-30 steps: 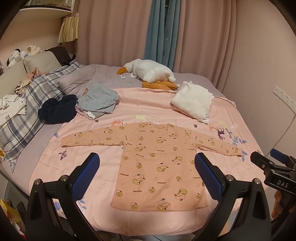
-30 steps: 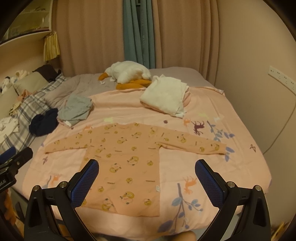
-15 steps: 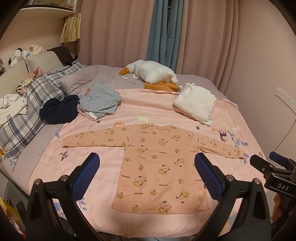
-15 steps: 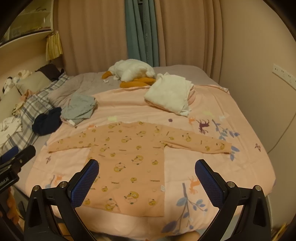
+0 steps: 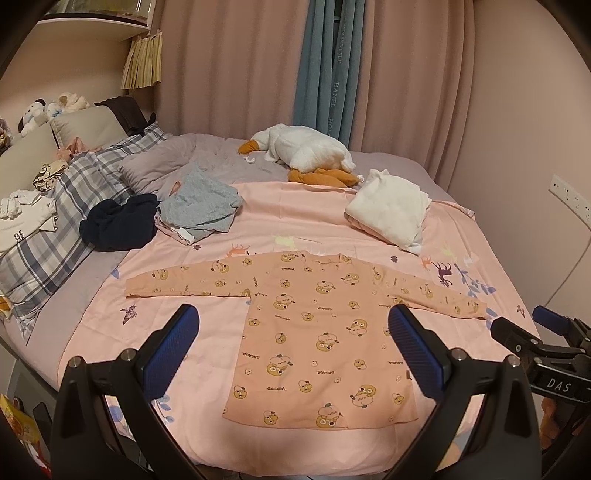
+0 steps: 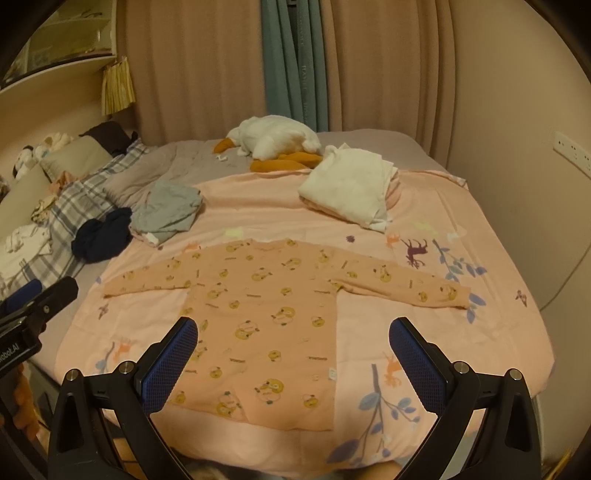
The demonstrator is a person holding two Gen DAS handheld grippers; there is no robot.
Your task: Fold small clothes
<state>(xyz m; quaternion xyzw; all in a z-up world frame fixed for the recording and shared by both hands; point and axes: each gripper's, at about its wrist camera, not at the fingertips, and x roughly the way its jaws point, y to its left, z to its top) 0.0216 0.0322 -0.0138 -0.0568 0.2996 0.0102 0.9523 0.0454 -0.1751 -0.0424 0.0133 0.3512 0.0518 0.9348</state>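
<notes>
Both the left gripper (image 5: 293,323) and right gripper (image 6: 293,338) are hovering released, holding nothing, over the bear-print shirt (image 5: 314,325) lying flat, its collar toward twelve o'clock.

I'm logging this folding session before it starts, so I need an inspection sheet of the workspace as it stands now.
Surface: pink printed sheet over the bed, lying smooth.
Job's things: orange bear-print top flat, both sleeves spread, unfolded.
Clutter: folded white garment; grey clothes pile; navy garment; goose plush; plaid pillow.
Grippers: left gripper open, empty, above the top; right gripper open, empty.
Cables: one thin cable on the right wall.
Surroundings: pink curtains, wall socket, shelf.
</notes>
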